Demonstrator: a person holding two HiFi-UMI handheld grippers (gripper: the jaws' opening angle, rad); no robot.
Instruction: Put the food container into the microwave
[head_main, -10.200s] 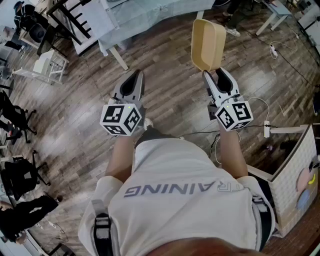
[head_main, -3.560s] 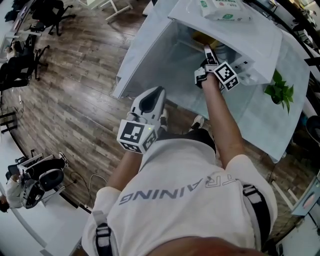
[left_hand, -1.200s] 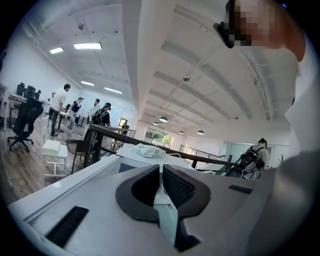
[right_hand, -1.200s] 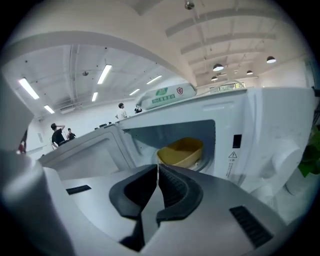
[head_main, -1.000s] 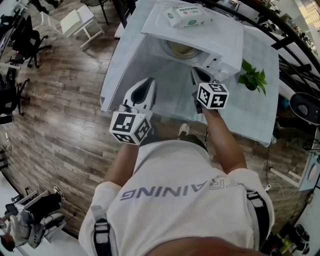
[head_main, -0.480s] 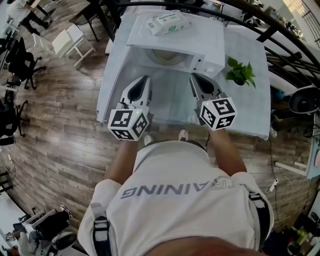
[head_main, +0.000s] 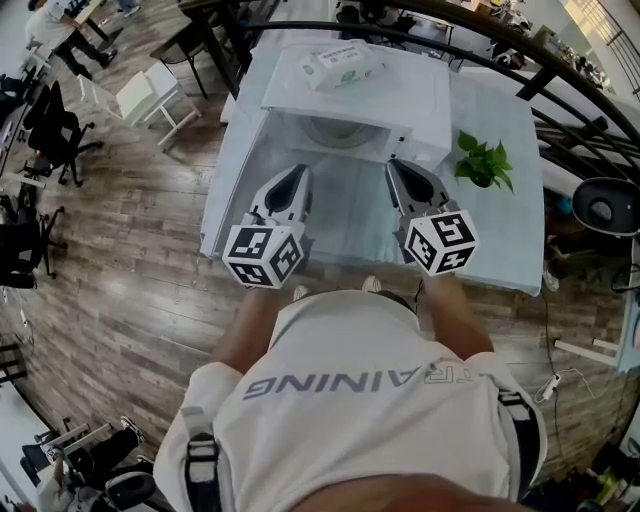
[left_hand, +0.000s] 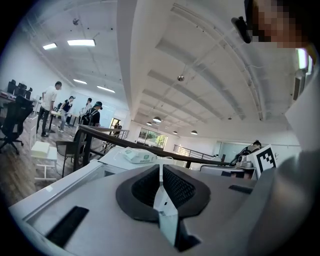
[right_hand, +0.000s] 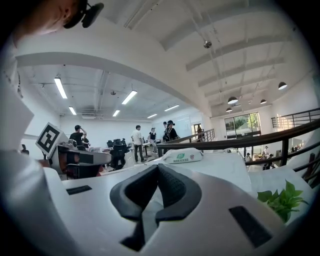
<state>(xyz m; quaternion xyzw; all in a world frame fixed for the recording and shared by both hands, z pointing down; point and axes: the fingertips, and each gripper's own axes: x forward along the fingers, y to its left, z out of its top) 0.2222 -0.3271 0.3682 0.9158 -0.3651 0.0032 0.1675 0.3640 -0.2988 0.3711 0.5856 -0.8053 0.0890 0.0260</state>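
Note:
The white microwave (head_main: 400, 100) stands on a table with its door open, and the pale rim of the food container (head_main: 335, 130) shows inside the cavity. Both grippers hang side by side in front of the opening, a short way back from it. My left gripper (head_main: 298, 172) is shut and holds nothing; its pads meet in the left gripper view (left_hand: 160, 169). My right gripper (head_main: 398, 166) is likewise shut and empty, its pads closed together in the right gripper view (right_hand: 157, 169). Neither touches the microwave or the container.
A pack of wet wipes (head_main: 340, 62) lies on the microwave's top. A small green plant (head_main: 480, 160) stands on the light-blue table (head_main: 500, 230) right of the microwave. A black railing (head_main: 470, 25) runs behind. Chairs and people are far off to the left.
The right gripper carried the container into the microwave, let it go and drew back empty. Over the last second both grippers settled level in front of the open microwave.

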